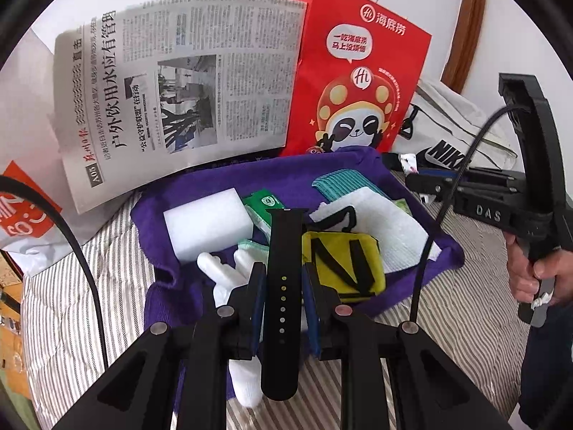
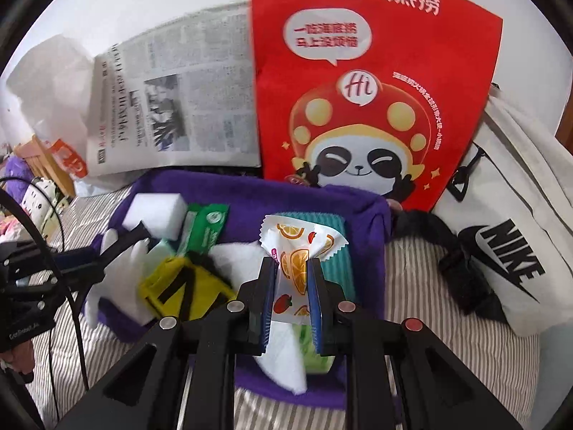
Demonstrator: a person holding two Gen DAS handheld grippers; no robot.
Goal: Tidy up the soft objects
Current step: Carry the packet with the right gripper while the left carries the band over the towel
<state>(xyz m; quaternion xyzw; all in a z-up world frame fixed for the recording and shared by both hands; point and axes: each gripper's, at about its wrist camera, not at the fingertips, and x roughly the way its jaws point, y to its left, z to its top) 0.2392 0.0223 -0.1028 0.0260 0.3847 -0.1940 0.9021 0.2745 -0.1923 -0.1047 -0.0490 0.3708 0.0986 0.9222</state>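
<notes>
My left gripper [image 1: 283,279] is shut on a black watch strap [image 1: 281,251] with a row of holes, held above the purple cloth [image 1: 161,286]. My right gripper [image 2: 293,276] is shut on a fruit-print packet [image 2: 297,247], pinched at its waist over the same purple cloth [image 2: 250,186]. On the cloth lie a white foam block [image 1: 209,224], a green packet [image 1: 266,202], a yellow pouch with black straps [image 1: 343,261], a teal cloth [image 1: 340,181], a white towel [image 1: 390,222] and a white glove [image 1: 222,276]. The right gripper's body [image 1: 501,208] shows at the right of the left wrist view.
A red paper bag with a panda [image 1: 354,71] and a newspaper [image 1: 179,86] stand behind the cloth against the wall. A white Nike bag [image 2: 512,247] and a black strap [image 2: 454,261] lie to the right on the striped bedding [image 1: 89,286]. A hand [image 1: 540,276] grips the right tool.
</notes>
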